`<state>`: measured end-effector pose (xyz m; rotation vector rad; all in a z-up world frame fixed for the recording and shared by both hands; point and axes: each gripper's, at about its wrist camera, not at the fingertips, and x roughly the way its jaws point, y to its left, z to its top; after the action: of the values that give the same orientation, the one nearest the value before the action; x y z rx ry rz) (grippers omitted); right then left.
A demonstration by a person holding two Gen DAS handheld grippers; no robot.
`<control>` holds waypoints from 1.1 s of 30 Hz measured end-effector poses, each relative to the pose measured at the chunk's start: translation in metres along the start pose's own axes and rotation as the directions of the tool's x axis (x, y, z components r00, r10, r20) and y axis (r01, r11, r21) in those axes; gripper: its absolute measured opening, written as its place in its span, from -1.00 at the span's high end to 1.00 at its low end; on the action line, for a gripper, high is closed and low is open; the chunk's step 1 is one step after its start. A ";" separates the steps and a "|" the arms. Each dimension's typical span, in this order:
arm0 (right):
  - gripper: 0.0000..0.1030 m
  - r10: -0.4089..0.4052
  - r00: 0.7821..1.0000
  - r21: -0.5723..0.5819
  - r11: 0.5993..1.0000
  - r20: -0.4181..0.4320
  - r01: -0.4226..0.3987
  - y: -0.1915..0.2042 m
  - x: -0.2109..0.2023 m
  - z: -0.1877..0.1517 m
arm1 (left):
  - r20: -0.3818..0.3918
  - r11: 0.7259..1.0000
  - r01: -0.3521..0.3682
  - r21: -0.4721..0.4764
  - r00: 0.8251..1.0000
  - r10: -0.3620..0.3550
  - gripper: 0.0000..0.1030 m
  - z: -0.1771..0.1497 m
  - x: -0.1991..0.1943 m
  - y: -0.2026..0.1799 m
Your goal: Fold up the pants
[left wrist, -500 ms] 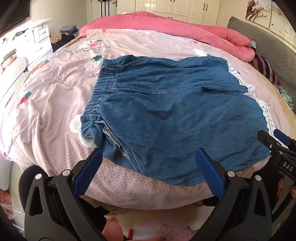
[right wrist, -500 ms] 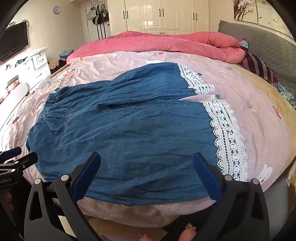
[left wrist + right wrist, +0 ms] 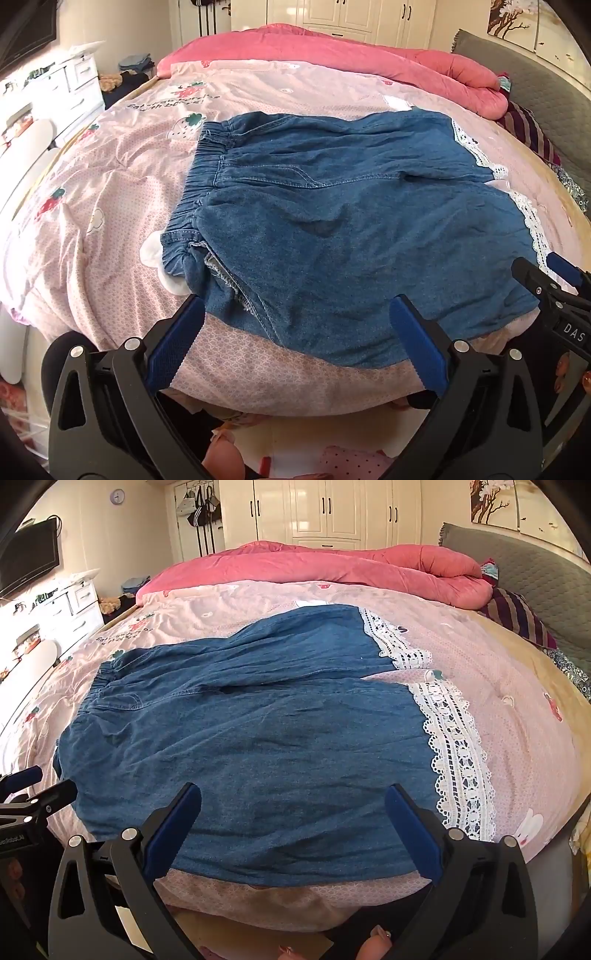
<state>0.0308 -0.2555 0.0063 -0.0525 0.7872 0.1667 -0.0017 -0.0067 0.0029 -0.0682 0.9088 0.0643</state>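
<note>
Blue denim pants (image 3: pixel 332 229) with an elastic waistband (image 3: pixel 195 192) and white lace hems (image 3: pixel 454 746) lie spread flat on a pink bed (image 3: pixel 110 177). The waistband is at the left, the legs run to the right. My left gripper (image 3: pixel 295 317) is open and empty, hovering over the near edge of the pants by the waistband corner. My right gripper (image 3: pixel 293 805) is open and empty over the near leg's edge, left of the lace hem. The pants also show in the right wrist view (image 3: pixel 258 738). Each gripper shows at the edge of the other's view.
A rolled pink quilt (image 3: pixel 332 565) lies along the far side of the bed. A grey headboard (image 3: pixel 546 576) and striped pillow (image 3: pixel 517 616) are at the right. White drawers (image 3: pixel 74 85) stand at the left. The bed's near edge (image 3: pixel 295 384) is just below the grippers.
Both grippers have risen and tilted slightly; the pants sit a little lower in the views. The pants have not moved.
</note>
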 end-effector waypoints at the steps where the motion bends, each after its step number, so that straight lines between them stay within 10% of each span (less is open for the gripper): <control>1: -0.92 0.000 1.000 -0.001 1.000 0.002 0.000 0.001 0.000 0.000 | -0.001 1.000 0.000 -0.001 1.000 0.000 -0.84 0.000 0.000 0.000; 33: -0.92 -0.004 1.000 -0.008 1.000 0.009 0.004 0.001 -0.004 0.001 | 0.011 1.000 -0.005 0.003 1.000 0.005 -0.84 0.002 -0.005 -0.001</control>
<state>0.0289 -0.2553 0.0096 -0.0608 0.7776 0.1663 -0.0031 -0.0074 0.0077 -0.0627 0.8978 0.0675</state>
